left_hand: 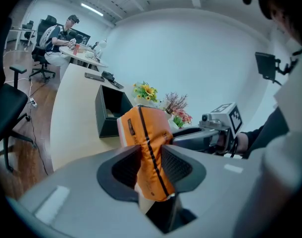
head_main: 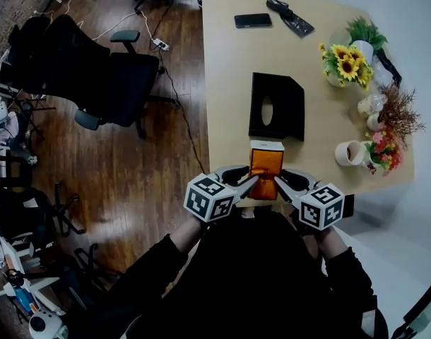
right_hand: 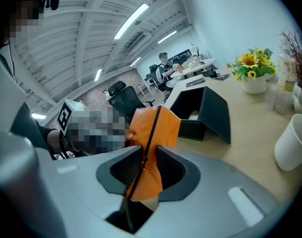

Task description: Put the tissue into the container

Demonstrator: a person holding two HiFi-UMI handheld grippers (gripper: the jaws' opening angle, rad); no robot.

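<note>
Clenched on the orange tissue pack (head_main: 266,169) from both sides: pinched on its left flank by the left gripper (head_main: 249,181), on its right flank by the right gripper (head_main: 282,181), with ribbed pads squeezed well into the soft wrapper in each gripper view. Probably taken two-handed like this to keep a floppy pack level and straight, and to steer it squarely into the black container (head_main: 275,106) rather than let it droop or twist from a single pinch. Carried above the near edge of the table (head_main: 226,76), seemingly lifted clear of the wood, just short of the container and not yet inside. Looks soft and yielding: dented where gripped, bulging beyond the pads. Wrapped in bright orange film, marked with a dark stripe along its length and small print too tiny to read, capped by a pale end face turned towards the container. Lined up lengthwise with the container's oval-slotted top
</note>
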